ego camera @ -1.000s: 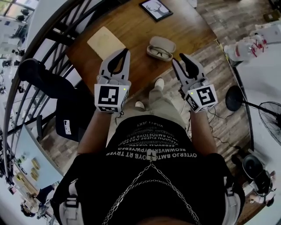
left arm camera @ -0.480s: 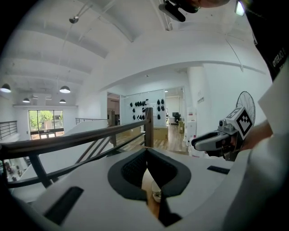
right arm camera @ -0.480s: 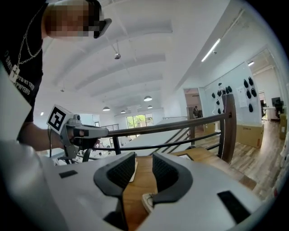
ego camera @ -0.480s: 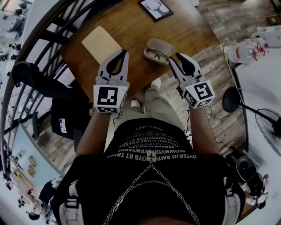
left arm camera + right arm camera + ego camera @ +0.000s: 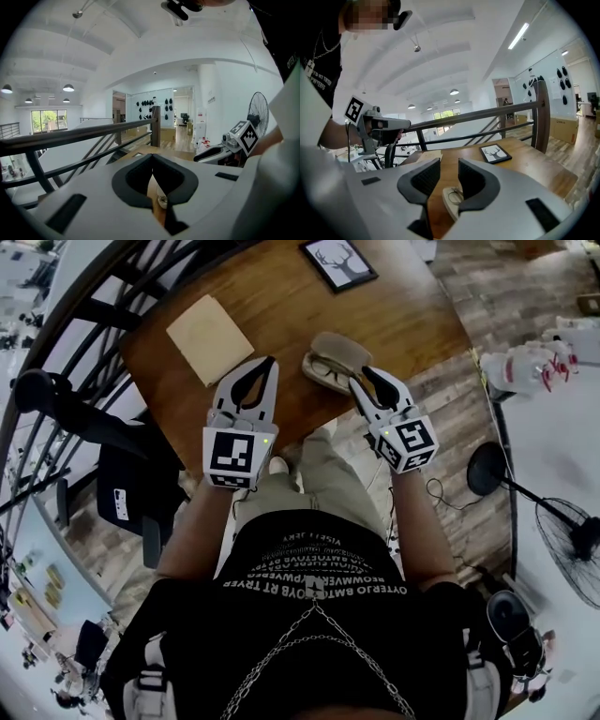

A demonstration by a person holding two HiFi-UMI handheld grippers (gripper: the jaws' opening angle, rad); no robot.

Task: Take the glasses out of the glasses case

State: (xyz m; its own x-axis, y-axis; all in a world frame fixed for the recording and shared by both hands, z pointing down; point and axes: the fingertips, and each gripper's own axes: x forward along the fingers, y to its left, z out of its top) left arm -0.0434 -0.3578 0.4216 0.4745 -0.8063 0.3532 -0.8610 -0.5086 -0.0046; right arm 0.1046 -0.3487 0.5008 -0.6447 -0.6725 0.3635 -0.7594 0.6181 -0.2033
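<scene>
Shift since half a second ago: both claws sit closer to the case, and the right gripper (image 5: pixel 362 379) now has its tips at the case's right edge, centre-top of the head view.
State of left gripper (image 5: pixel 270 361): jaws clenched tip to tip, nothing between them; held just left of the case.
State of right gripper: jaws parted by a narrow gap, holding nothing; in its own view the case shows low in that gap.
Case (image 5: pixel 339 348): beige, lid open, on the wooden table (image 5: pixel 281 296) near its front edge.
Glasses (image 5: pixel 327 365): thin dark frame, lying inside the open case.
Step (judged): approach; glasses not gripped.
Next move (judged): lower the right jaws over the frame, pinch lightly, lift clear; a thin frame may slip or drag the case along.
Other: deer picture (image 5: pixel 339 261) at top of frame; tan sheet (image 5: pixel 209 338) upper left.
</scene>
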